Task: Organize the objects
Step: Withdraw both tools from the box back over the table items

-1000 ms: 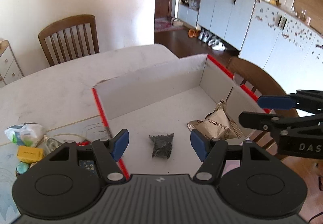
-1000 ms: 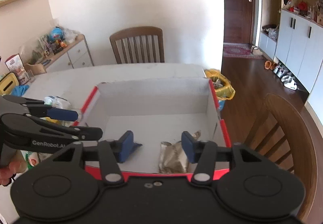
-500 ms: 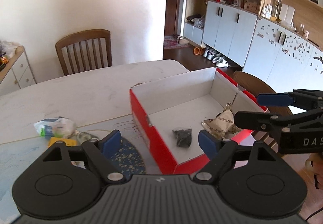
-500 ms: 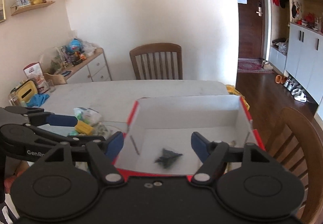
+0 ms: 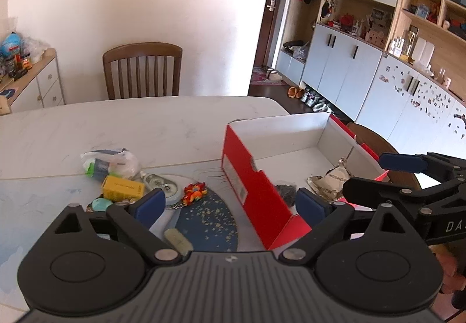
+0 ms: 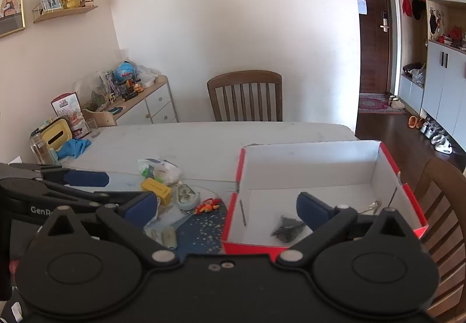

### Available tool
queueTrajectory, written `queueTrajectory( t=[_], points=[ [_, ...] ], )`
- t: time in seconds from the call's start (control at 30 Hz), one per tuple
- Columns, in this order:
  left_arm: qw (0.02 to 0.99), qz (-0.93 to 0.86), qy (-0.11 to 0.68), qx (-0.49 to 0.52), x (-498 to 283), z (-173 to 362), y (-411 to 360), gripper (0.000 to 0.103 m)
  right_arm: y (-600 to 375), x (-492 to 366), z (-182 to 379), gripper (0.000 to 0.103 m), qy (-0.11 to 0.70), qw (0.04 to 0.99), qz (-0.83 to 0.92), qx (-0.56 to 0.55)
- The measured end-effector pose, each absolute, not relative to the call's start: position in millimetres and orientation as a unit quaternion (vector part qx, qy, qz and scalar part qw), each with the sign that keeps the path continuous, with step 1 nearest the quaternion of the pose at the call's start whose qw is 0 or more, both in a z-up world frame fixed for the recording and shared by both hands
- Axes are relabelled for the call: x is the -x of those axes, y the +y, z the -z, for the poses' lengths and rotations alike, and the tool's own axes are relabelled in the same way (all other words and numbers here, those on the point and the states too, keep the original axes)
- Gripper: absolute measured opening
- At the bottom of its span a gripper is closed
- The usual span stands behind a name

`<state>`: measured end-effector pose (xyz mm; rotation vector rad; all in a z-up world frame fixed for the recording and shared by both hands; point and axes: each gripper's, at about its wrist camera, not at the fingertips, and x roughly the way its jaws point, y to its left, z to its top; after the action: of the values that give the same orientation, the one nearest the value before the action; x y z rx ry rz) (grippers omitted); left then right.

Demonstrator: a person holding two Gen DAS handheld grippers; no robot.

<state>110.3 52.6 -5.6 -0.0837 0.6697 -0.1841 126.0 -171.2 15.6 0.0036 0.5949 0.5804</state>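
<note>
Red box [image 5: 256, 186] sits at right end of the white table [image 5: 116, 124], white interior open to view. 2 items already inside: a small dark packet [image 6: 287, 228] near the front wall, a silver foil pouch [image 5: 332, 180] toward the right wall. That part looks done.

Left on the table, just beside the box's left wall, a loose cluster: clear plastic bag with a green item [image 5: 109, 162], yellow box [image 5: 122, 187], round tin [image 5: 161, 184], small red-orange toy [image 5: 195, 190], teal round piece [image 5: 102, 203], pale oblong piece [image 5: 177, 238] on the dark blue mat [image 5: 206, 224]. At least 6 pieces unsorted; judged roughly a quarter through.

Left gripper [image 5: 230, 206]: jaws opening, released, nothing between the pads; it hangs over the mat and the box's left wall. Right gripper [image 6: 227, 209]: jaws opening too, empty, over the box's front-left corner.

Likely next step: a pick from the cluster.
</note>
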Motion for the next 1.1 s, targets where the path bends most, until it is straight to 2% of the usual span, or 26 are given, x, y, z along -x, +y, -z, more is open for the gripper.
queueTrajectory(
  t=[0.17, 0.47, 0.67, 0.9, 1.1],
  points=[
    [0.942, 0.080, 0.320, 0.055, -101, 11, 76, 0.103, -153, -118, -12, 0.102, 0.296, 0.911, -0.286, 0.004],
    [0.931, 0.070, 0.357, 0.032, -87, 46, 118, 0.103, -120, -114, 5, 0.101, 0.318, 0.903, -0.288, 0.013],
    [0.926, 0.071, 0.367, 0.048, -82, 74, 142, 0.103, -98, -115, 24, 0.097, 0.341, 0.892, -0.294, 0.035],
    [0.927, 0.068, 0.368, 0.004, -83, 102, 147, 0.103, -68, -121, 51, 0.095, 0.365, 0.877, -0.305, 0.065],
    [0.920, 0.080, 0.383, -0.022, -93, 127, 143, 0.103, -50, -137, 74, 0.088, 0.399, 0.865, -0.295, 0.070]
  ],
)
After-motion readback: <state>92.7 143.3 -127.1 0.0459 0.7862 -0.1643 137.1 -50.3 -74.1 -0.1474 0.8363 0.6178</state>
